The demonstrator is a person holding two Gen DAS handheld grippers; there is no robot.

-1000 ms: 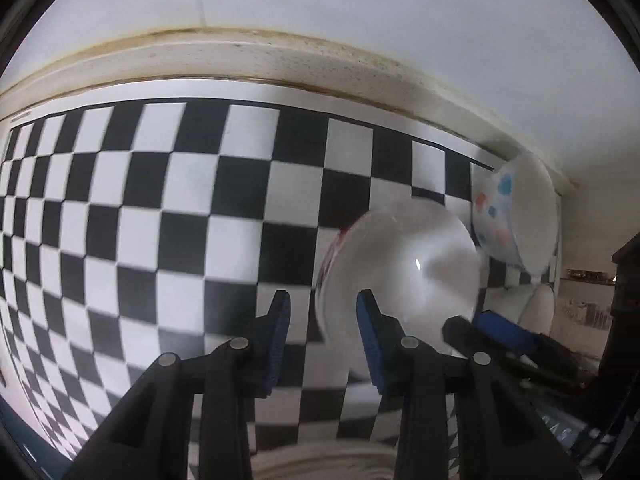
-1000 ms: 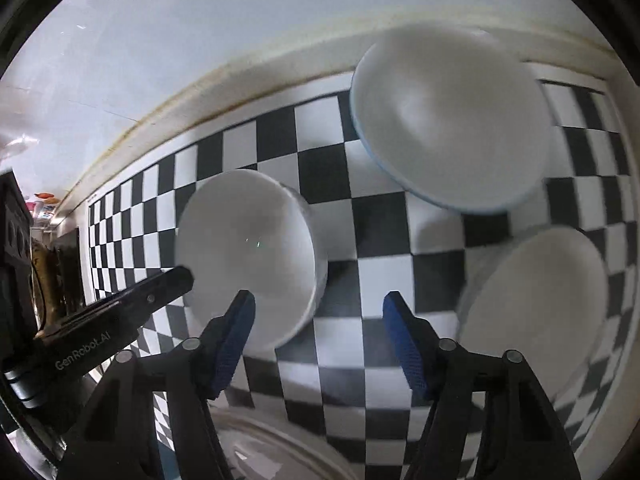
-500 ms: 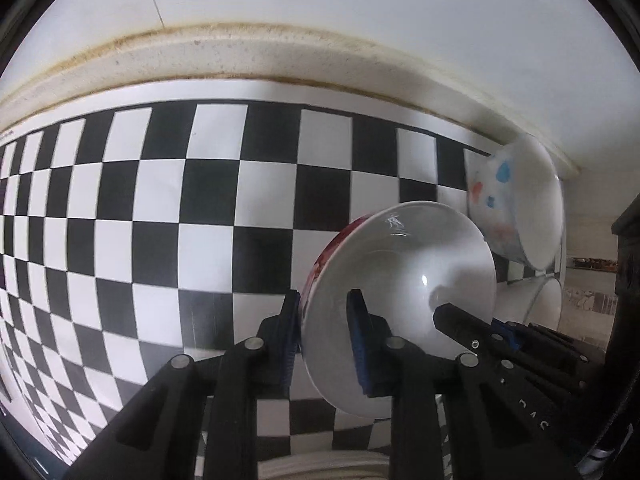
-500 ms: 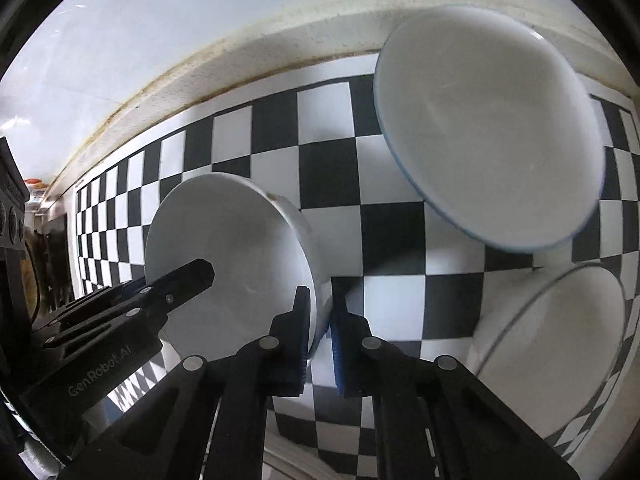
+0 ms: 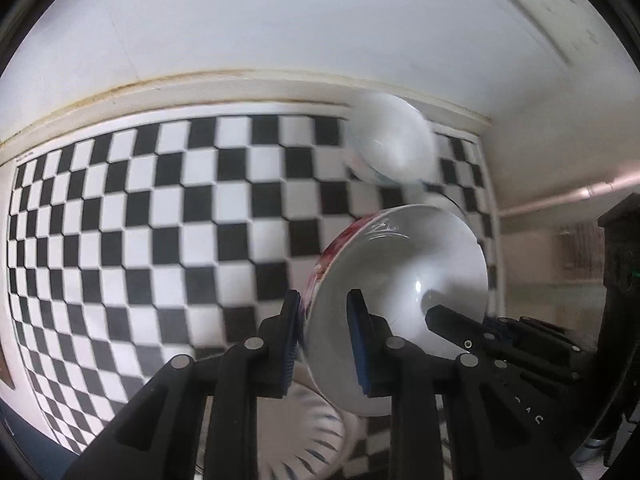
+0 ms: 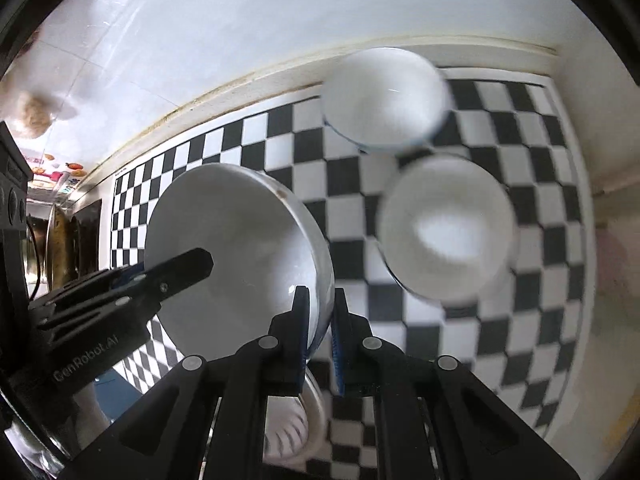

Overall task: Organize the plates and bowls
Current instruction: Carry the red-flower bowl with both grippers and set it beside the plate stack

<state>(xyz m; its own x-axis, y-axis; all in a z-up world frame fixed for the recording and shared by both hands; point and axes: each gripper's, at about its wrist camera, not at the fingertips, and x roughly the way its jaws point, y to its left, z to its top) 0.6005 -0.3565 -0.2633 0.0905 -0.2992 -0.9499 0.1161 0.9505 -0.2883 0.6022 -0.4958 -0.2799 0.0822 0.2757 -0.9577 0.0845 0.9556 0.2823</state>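
1. Our left gripper point(image 5: 323, 336) and right gripper point(image 6: 321, 334) each clamp opposite rims of the red-patterned bowl point(image 5: 404, 280), lower centre of frame.
2. We judge it stiff, glazed, slippery, breakable; rim grips suit it.

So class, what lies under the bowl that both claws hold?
Below the held bowl, a white dish with dark rim strokes sits on the checkered mat. The bowl and claws cover most of it, so any contents stay hidden.

Looks like a home kitchen: checkered mat point(image 6: 256, 148) on a counter against white wall tiles point(image 6: 168, 48), white bowls point(image 6: 384, 96) around, metal pot point(image 6: 60, 248) at the side.
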